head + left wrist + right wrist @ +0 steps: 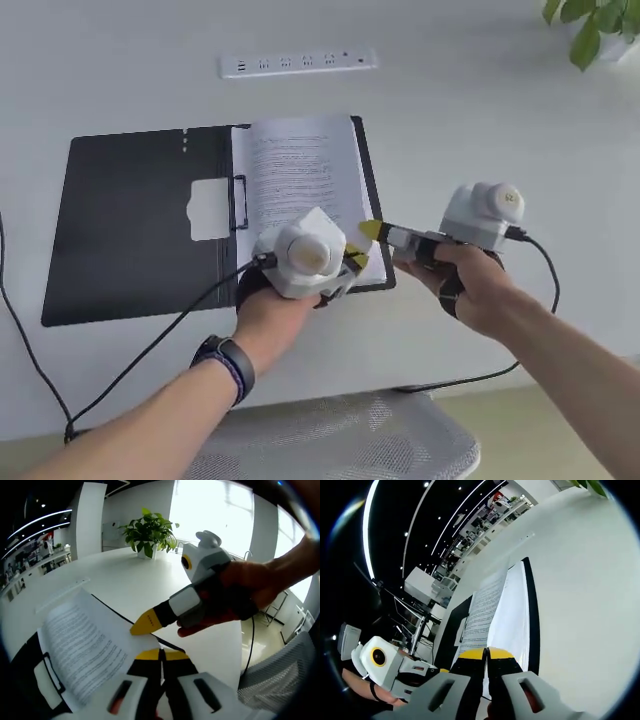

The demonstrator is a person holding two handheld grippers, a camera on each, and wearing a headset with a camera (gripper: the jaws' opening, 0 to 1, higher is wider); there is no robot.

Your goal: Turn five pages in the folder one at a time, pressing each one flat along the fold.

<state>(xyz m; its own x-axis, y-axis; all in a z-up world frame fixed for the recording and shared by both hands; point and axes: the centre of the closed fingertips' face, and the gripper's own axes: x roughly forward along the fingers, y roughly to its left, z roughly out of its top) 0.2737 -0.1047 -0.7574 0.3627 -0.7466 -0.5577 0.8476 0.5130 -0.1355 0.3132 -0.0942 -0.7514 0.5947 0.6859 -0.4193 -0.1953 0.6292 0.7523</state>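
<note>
As laid out on the white table [480, 100], the principal item is a black folder [130, 230], opened flat. Its left cover is dark and carries one pale patch. Its right half holds a stack of printed pages [300, 170], secured by a clip [238, 200] along the fold. The left gripper [160, 654] is hand-held at the folder's near edge, over the lower right corner of the pages. Its jaws are pressed together, yellow tips meeting, with nothing seen between them. The right gripper [486, 653] is hand-held just off the folder's right edge and points inward across it, its yellow tip at the outer margin of the top page. Its jaws are drawn to a hairline gap; whether a sheet is nipped there cannot be told. The two tips lie near each other at the folder's near right corner. A white power strip [298, 63] lies beyond the folder's far edge, well apart from it. A leafy green plant [590, 25] stands off the folder's far right. A black cable [150, 345] runs from the left gripper past the folder's near edge. A dark wristband [228, 360] sits on the left wrist, nearer than the folder. A white mesh chair seat [340, 440] shows below the table edge on the folder's near side.
</note>
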